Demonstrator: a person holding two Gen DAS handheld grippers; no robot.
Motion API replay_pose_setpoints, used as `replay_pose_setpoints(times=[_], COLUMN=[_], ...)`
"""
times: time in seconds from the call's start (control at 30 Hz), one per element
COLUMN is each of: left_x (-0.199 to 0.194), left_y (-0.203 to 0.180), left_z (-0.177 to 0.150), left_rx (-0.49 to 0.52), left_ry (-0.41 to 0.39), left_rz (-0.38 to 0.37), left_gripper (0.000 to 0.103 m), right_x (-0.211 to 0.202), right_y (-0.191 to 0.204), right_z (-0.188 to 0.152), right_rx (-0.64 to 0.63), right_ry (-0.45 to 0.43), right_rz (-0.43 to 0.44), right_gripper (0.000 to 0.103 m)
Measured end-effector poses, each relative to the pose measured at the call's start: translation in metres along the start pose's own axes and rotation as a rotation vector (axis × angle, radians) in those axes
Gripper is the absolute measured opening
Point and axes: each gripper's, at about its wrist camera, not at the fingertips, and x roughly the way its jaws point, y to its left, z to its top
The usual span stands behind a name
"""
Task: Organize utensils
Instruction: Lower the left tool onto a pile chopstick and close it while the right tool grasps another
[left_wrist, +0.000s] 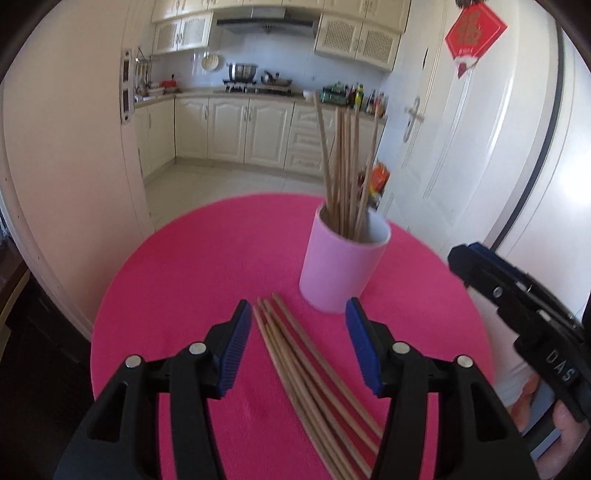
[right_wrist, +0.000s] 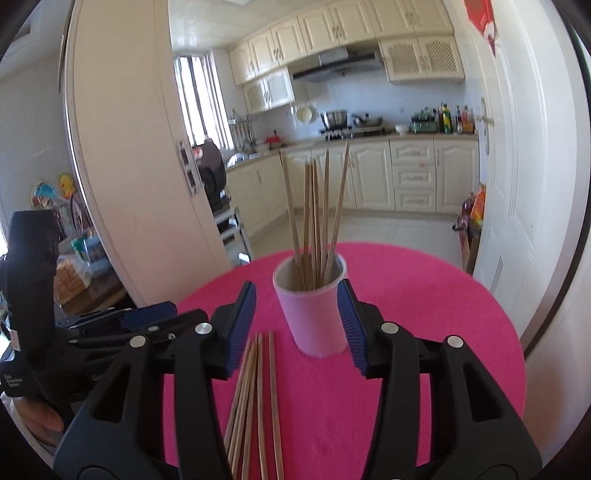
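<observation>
1. Chopsticks are the task's thing: several stand upright in the cup (left_wrist: 343, 269), while a loose bundle (left_wrist: 314, 376) lies flat on the table (left_wrist: 184, 295), just beside the cup toward the near edge.
2. The task is judged partly done; the standing sticks (right_wrist: 314, 221) count as sorted, and the flat bundle is left to be lifted into the cup.
3. The left gripper (left_wrist: 297, 347) is held well open above the bundle, with nothing gripped.
4. The right gripper (right_wrist: 297, 326) is likewise open and empty, its jaws framing the cup without touching it.
5. Only the left view shows the red door ornament (left_wrist: 474, 35); only the right view shows the window (right_wrist: 199, 99) and a person's hand (right_wrist: 40, 424) at the left gripper's handle.
</observation>
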Motion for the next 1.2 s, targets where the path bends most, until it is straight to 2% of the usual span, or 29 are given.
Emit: replay_pose_setpoints(times=[0.07, 0.13, 0.27, 0.37, 0.57, 0.77, 1.0, 1.13, 1.2], left_x=[0.016, 0.027, 0.04, 0.047, 0.058, 0.063, 0.063, 0.066, 0.07], left_y=[0.002, 0.005, 0.008, 0.007, 0.009, 0.002, -0.009, -0.007, -0.01], left_z=[-0.011, -0.021, -0.038, -0.046, -0.055, -0.053, -0.054, -0.055, -0.052], left_rx=[0.01, 0.008, 0.006, 0.027, 0.025, 0.012, 0.091, 0.075, 0.085], left_ry=[0.118, 0.188, 0.277, 0.327, 0.371, 0.369, 0.359, 0.381, 0.395], left_rz=[0.036, 0.054, 0.095, 0.139, 0.161, 0.174, 0.215, 0.195, 0.21], left_gripper=[0.053, 0.053, 0.053, 0.053, 0.053, 0.053, 0.053, 0.053, 0.053], right_x=[0.006, 0.012, 0.028, 0.033, 0.036, 0.037, 0.048, 0.055, 0.057], right_y=[-0.001, -0.003, -0.005, -0.004, -0.005, -0.008, -0.007, -0.005, -0.005], right_z=[-0.008, -0.016, -0.032, -0.041, -0.047, -0.049, -0.055, -0.057, -0.057], right_rx=[0.006, 0.007, 0.007, 0.006, 0.012, 0.021, 0.005, -0.017, -0.013], right_ry=[0.053, 0.105, 0.235, 0.275, 0.31, 0.318, 0.38, 0.418, 0.426], right_rz=[-0.005, -0.005, 0.006, 0.0, 0.0, -0.008, -0.016, -0.026, -0.027], right_gripper=[0.046, 0.045, 0.045, 0.045, 0.045, 0.045, 0.045, 0.045, 0.045])
